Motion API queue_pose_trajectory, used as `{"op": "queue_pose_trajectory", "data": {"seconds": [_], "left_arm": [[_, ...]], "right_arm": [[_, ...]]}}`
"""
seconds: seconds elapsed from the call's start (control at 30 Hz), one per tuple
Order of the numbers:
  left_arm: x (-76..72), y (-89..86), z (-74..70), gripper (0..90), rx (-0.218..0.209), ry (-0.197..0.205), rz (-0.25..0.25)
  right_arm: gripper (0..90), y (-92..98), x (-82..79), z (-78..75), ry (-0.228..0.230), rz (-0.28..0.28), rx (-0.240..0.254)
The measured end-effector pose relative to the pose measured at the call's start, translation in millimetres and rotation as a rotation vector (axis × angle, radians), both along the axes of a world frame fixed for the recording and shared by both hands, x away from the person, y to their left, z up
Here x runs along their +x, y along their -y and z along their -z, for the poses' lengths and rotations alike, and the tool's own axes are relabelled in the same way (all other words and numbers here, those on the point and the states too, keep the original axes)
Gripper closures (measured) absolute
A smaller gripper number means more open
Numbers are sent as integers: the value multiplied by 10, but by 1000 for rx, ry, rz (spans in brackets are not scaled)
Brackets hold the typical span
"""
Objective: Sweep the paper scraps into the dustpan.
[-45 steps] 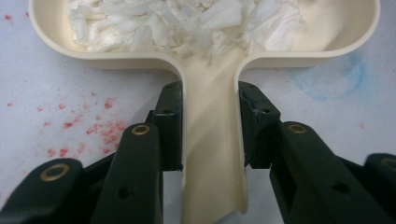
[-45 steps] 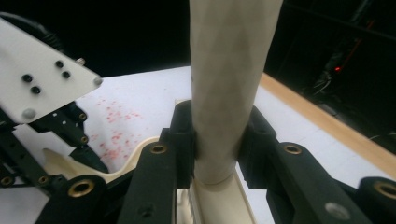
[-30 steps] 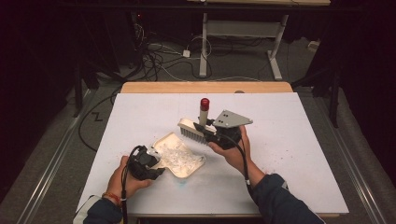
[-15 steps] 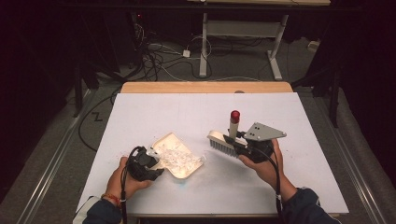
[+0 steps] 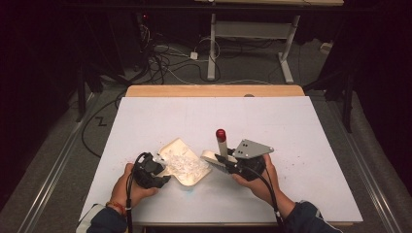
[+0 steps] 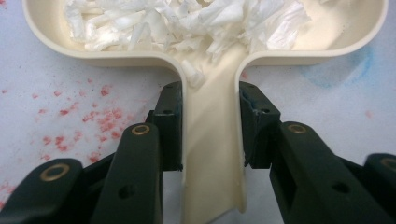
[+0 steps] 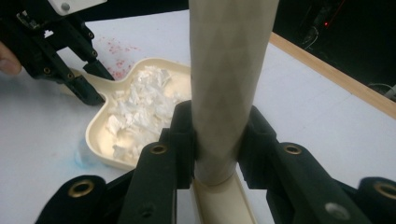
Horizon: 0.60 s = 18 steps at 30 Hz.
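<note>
The right gripper (image 7: 217,154) has its black jaws clamped on the beige handle (image 7: 229,84) of a brush, which rises upright through the middle of the view. Beyond it on the white surface (image 7: 303,107) lies a cream dustpan (image 7: 105,144) full of shredded white paper (image 7: 135,105). The left gripper (image 7: 88,84) grips the dustpan's handle at upper left, beside some red specks (image 7: 119,51).

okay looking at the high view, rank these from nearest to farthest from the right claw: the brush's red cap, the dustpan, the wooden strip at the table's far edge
From the right claw:
1. Brush's red cap, just above it, on the handle it grips.
2. Dustpan, to its left, held by the left claw.
3. Wooden strip, along the table's far edge.
</note>
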<state>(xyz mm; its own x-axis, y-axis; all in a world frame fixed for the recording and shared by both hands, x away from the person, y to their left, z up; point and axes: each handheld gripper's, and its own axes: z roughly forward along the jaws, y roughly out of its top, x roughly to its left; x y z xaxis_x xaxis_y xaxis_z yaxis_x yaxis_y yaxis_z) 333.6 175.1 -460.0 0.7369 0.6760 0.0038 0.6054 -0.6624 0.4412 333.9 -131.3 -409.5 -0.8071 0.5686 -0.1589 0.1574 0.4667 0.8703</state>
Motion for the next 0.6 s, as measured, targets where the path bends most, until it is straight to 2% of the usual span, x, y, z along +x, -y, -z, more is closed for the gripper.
{"op": "queue_pose_trajectory", "data": {"seconds": [0.13,0.2,0.33,0.5,0.6], "left_arm": [[2,-3,1,632,-4,-2,-1],[2,1,-1,631,-1,-1,0],[0,3,0,632,-1,1,-2],[-5,-1,-1,631,-6,1,-4],[-7,-7,-4,631,-6,-1,-3]], "right_arm": [[714,-78,17,-6,-13,-17,24],[713,-153,0,-23,-5,-29,33],[713,-216,-29,-21,-5,-63,25],[713,-210,-51,-35,-4,-78,26],[713,-131,-44,-104,3,-73,50]]}}
